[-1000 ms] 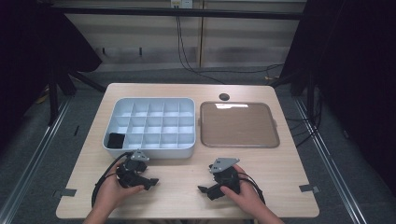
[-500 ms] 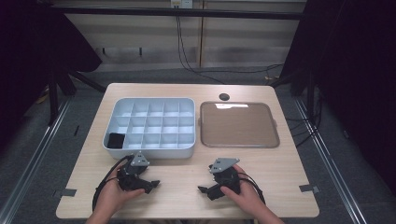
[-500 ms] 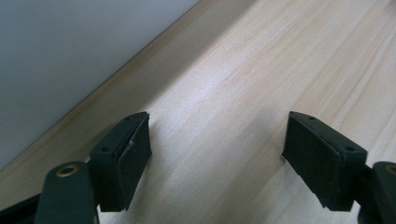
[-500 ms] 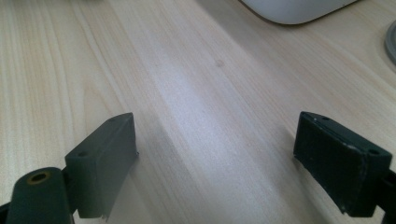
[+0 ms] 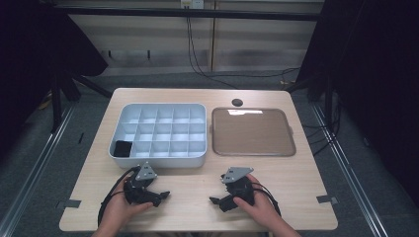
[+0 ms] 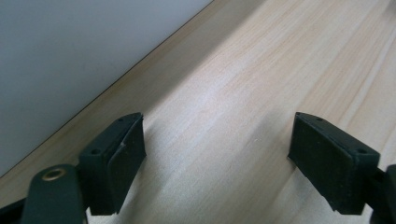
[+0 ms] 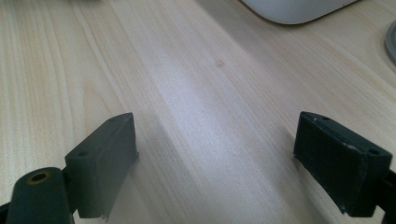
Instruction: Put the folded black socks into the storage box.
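Observation:
My left gripper (image 5: 162, 195) rests low over the wooden table (image 5: 192, 197) in front of the white compartment box (image 5: 163, 160). Its jaws point right; they have just been opening. In the left gripper view it (image 6: 217, 135) stands wide open over bare wood, with the box's wall (image 6: 70, 56) at the upper left. My right gripper (image 5: 215, 201) lies to the right, jaws pointing left toward the other one. It (image 7: 215, 135) is open with only tabletop between the pads. A black object (image 5: 122, 148) sits in the box's near-left compartment.
A brown tray (image 5: 253, 132) with a grey rim lies right of the box. A small dark disc (image 5: 237, 102) sits behind it. The box's rounded corner (image 7: 299, 7) and a grey rim (image 7: 391, 42) edge the right gripper view. Cables trail from both grippers toward the front edge.
The left gripper has slid slightly toward the table's front edge. The right gripper has stayed put.

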The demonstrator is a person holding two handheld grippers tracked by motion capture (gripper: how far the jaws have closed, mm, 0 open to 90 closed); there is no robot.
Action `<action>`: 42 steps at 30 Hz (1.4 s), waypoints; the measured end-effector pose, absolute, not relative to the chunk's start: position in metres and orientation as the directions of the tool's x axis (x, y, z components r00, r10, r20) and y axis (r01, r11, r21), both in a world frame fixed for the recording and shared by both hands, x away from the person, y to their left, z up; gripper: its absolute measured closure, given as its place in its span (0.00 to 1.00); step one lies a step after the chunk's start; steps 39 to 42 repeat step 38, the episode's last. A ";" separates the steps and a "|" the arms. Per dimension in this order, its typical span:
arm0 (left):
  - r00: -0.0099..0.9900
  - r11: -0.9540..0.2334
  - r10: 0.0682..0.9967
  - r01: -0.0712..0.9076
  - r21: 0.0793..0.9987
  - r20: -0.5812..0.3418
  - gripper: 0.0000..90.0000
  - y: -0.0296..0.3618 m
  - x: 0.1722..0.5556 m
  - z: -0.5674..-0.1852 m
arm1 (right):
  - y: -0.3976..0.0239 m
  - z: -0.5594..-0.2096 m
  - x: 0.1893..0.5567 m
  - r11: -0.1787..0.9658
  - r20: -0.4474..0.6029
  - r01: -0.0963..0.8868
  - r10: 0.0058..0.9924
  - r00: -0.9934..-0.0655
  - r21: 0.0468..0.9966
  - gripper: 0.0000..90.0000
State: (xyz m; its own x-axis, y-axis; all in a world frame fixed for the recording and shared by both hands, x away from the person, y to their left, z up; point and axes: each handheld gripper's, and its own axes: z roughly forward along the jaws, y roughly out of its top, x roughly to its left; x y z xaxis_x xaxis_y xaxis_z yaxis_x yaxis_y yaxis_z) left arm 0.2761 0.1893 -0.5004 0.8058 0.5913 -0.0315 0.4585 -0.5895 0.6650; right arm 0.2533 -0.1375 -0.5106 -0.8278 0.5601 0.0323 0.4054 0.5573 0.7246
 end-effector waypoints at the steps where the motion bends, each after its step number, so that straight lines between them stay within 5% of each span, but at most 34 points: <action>1: 0.806 -0.586 0.591 0.455 0.670 -0.031 0.19 0.189 0.276 -0.501 | -0.137 -0.511 0.253 0.556 0.033 0.406 0.561 -0.827 0.725 0.14; 42: 0.810 -0.552 0.586 0.417 0.722 -0.020 0.15 0.193 0.276 -0.508 | -0.137 -0.511 0.253 0.557 0.032 0.406 0.561 -0.827 0.725 0.14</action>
